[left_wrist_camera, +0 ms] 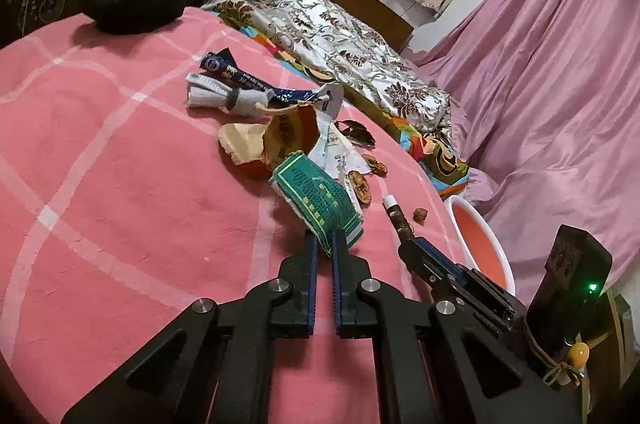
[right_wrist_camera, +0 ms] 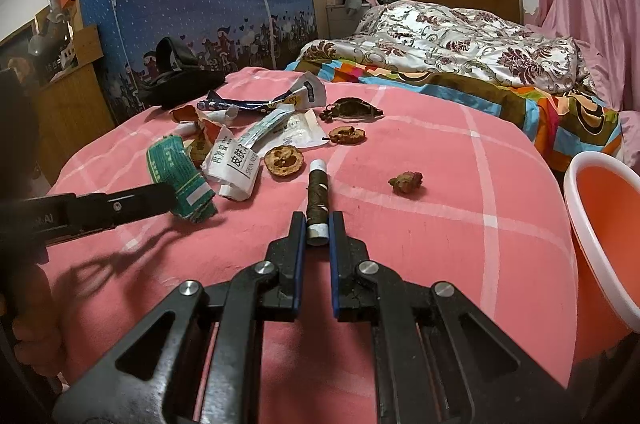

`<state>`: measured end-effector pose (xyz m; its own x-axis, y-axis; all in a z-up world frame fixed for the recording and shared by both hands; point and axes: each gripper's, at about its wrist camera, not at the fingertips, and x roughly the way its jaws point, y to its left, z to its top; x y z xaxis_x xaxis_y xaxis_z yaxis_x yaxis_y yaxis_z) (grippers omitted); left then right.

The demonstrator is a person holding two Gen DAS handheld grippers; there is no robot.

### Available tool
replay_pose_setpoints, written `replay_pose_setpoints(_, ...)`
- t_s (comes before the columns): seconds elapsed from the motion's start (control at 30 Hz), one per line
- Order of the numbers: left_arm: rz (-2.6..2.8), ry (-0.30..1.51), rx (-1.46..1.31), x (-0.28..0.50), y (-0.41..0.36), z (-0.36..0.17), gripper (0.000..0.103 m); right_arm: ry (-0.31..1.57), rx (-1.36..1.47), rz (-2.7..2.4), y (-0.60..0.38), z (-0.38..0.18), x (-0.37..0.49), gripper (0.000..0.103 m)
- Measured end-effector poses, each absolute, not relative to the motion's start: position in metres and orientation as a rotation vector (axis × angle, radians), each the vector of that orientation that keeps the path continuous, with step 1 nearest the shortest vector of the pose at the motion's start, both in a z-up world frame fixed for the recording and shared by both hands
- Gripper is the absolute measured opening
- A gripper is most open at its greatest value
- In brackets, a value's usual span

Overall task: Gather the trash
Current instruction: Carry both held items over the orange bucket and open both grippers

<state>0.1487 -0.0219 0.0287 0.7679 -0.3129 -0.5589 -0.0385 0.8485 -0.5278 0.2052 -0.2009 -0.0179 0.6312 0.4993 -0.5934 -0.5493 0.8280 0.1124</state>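
My left gripper (left_wrist_camera: pixel 325 244) is shut on a green printed wrapper (left_wrist_camera: pixel 316 206), held just above the pink checked cloth (left_wrist_camera: pixel 120 184); it also shows in the right wrist view (right_wrist_camera: pixel 176 168). My right gripper (right_wrist_camera: pixel 318 224) is shut on a brown thread spool (right_wrist_camera: pixel 317 194) with white ends, which lies on the cloth; the spool also shows in the left wrist view (left_wrist_camera: pixel 398 216). More trash lies beyond: white paper wrappers (right_wrist_camera: pixel 236 164), a blue foil wrapper (right_wrist_camera: pixel 240 103), dried fruit peels (right_wrist_camera: pixel 283 161) and a small brown lump (right_wrist_camera: pixel 406 181).
An orange basin with a white rim (right_wrist_camera: pixel 600 220) stands at the right edge of the surface. A black bag (right_wrist_camera: pixel 180 80) sits at the far left. A bed with a patterned quilt (right_wrist_camera: pixel 460 36) and pink curtains (left_wrist_camera: pixel 540 64) lie behind.
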Motion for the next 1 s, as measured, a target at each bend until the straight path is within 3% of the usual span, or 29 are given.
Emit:
replay_pose_setpoints(0.2, -0.167, 0.619, -0.466, 0.134, -0.033, 0.038, 0.002, 0.546, -0.068, 0.598, -0.208, -0.008, 0.184, 0.018)
replay_pose_setpoints(0.63, -0.325, 0.337, -0.149, 0.132, -0.12, 0.083, 0.002, 0.078, -0.027, 0.348, -0.277, 0.06, 0.141, 0.018)
replay_pose_setpoints(1.0, -0.56, 0.063, 0.04, 0.163, -0.227, 0.12, 0.002, -0.026, 0.025, 0.029, -0.365, 0.086, 0.145, 0.018)
